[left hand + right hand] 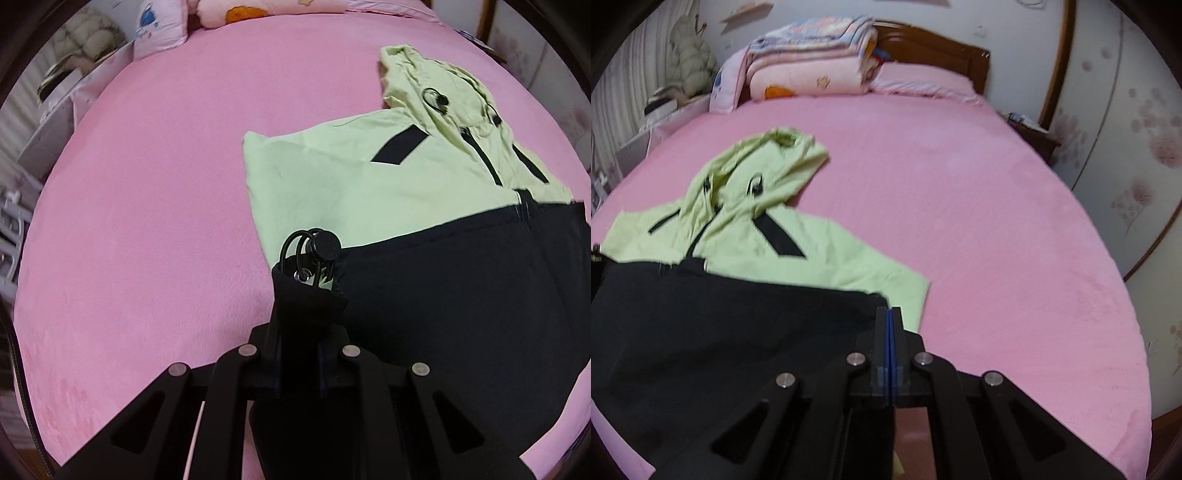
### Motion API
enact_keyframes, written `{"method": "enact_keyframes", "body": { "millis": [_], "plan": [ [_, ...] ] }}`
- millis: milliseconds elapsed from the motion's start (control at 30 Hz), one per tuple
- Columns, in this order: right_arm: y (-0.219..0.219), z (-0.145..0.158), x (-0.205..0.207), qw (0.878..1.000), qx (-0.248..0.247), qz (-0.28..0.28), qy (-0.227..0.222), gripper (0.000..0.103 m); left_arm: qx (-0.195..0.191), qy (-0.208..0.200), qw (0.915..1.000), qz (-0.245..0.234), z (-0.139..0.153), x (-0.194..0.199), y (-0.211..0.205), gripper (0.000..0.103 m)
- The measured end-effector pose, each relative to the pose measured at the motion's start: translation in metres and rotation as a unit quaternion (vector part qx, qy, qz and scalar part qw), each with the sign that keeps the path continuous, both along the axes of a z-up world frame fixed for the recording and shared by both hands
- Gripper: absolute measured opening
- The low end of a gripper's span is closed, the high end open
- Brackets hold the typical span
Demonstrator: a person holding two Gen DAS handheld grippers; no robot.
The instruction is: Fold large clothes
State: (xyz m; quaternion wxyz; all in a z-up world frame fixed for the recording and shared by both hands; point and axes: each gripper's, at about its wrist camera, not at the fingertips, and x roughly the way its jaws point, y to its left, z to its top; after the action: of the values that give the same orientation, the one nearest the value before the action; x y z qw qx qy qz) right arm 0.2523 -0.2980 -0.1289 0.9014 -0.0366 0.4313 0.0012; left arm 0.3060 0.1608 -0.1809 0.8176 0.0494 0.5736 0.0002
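1. The left gripper [299,295] has its jaws drawn in close on a bunched fold of black cloth at the hem corner of the jacket [388,177]; the cloth wraps over the fingertips and hides them, and a black drawcord loop with a round toggle [325,245] sticks up just past the pinch
2. The right gripper [889,317] has its jaws pressed together, the blue pads meeting in one thin line; the black hem edge of the jacket [738,258] comes up to the left side of the fingers, and whether a thin layer is caught between the pads cannot be told
3. The jacket lies spread on the pink bed sheet [147,184], its long axis running from the black lower half by the grippers to the lime-green upper half and the hood [772,162], which points away toward the head of the bed
4. In the left wrist view the jacket stretches off to the right of the fingers; in the right wrist view it lies to the left, so the garment sits between the two grippers
5. Folded bedding [812,59] is stacked against the wooden headboard [931,51], well apart from the hood
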Motion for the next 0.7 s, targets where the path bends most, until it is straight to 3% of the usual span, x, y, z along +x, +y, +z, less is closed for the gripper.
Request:
{"method": "enact_keyframes", "body": {
  "millis": [133,267,333,400,700],
  "plan": [
    [0.000,-0.008,0.006,0.999,0.004,0.007,0.032,0.000,0.006,-0.012,0.9999,0.010,0.002,-0.005,-0.001,0.011],
    [-0.003,-0.025,0.014,0.997,0.042,0.014,0.068,0.004,0.028,-0.031,0.9991,0.005,0.007,-0.016,-0.012,0.011],
    [-0.005,-0.032,0.020,0.995,0.060,0.018,0.079,0.024,0.027,-0.046,0.9985,0.007,0.016,-0.022,-0.015,0.011],
    [-0.004,-0.040,0.027,0.994,0.062,0.021,0.088,0.036,0.026,-0.059,0.9979,0.008,0.023,-0.025,-0.019,0.011],
    [0.004,-0.067,0.056,0.988,0.077,0.048,0.126,0.038,0.006,-0.079,0.9969,0.008,0.034,-0.027,-0.024,0.011]
  ]
}}
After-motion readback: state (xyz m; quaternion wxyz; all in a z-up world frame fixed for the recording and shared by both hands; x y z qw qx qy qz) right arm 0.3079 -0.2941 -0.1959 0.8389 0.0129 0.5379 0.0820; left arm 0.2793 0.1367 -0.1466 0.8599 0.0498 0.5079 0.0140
